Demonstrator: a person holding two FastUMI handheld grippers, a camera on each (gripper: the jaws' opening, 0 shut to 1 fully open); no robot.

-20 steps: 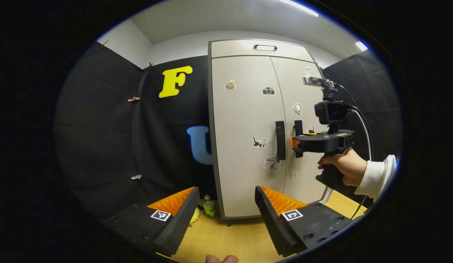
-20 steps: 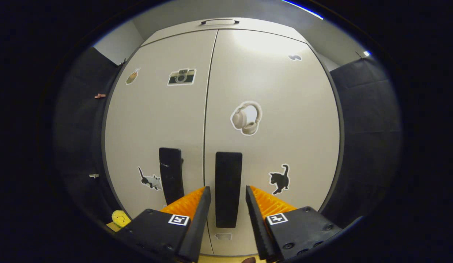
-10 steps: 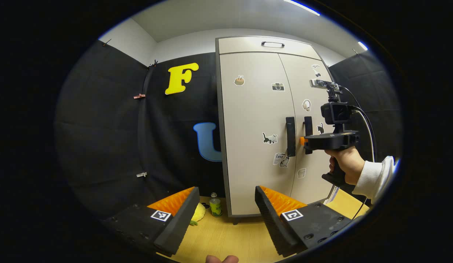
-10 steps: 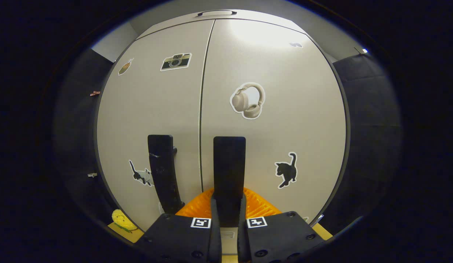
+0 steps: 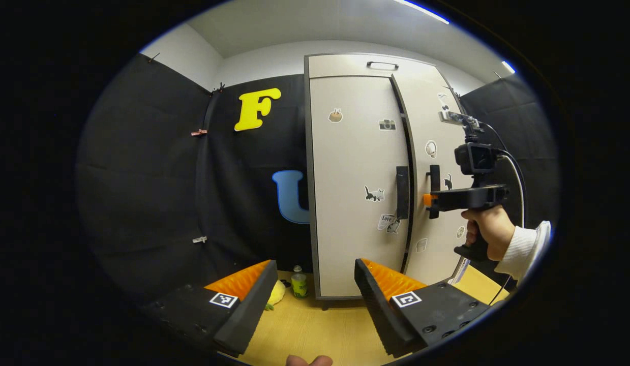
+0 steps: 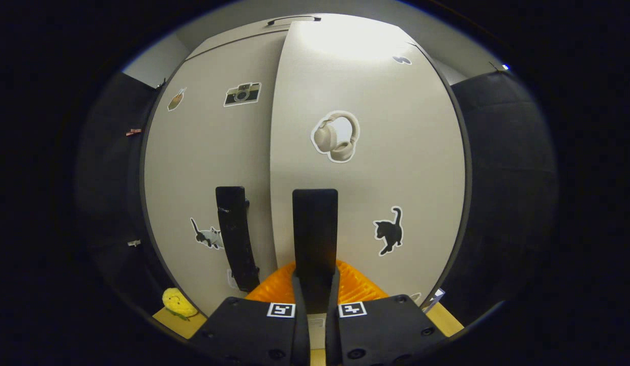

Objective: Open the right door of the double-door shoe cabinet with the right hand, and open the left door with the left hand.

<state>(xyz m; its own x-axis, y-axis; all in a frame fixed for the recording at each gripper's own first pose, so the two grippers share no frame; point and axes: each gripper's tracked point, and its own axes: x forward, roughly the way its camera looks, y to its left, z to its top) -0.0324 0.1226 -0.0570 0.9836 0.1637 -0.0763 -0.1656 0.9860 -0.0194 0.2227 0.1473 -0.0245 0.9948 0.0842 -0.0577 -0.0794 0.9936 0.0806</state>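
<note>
What stays out of sight around the shoe cabinet

In the right gripper view the right tool (image 6: pixel 315 284) covers the lower end of the right handle (image 6: pixel 315 229), and a small sticker (image 6: pixel 316 322) behind its fingers is mostly hidden. In the left gripper view the gap (image 5: pixel 409 168) beside the right door (image 5: pixel 437 152) is too dark to show the inside; the bottle (image 5: pixel 297 282) label and low stickers (image 5: pixel 388 222) are too small to read; a fingertip (image 5: pixel 308 360) is cut off at the bottom edge.

The right gripper (image 6: pixel 315 284) is clamped, its 2 fingers nearly together. The left gripper (image 5: pixel 315 284) hangs spread wide, holding nothing.
</note>
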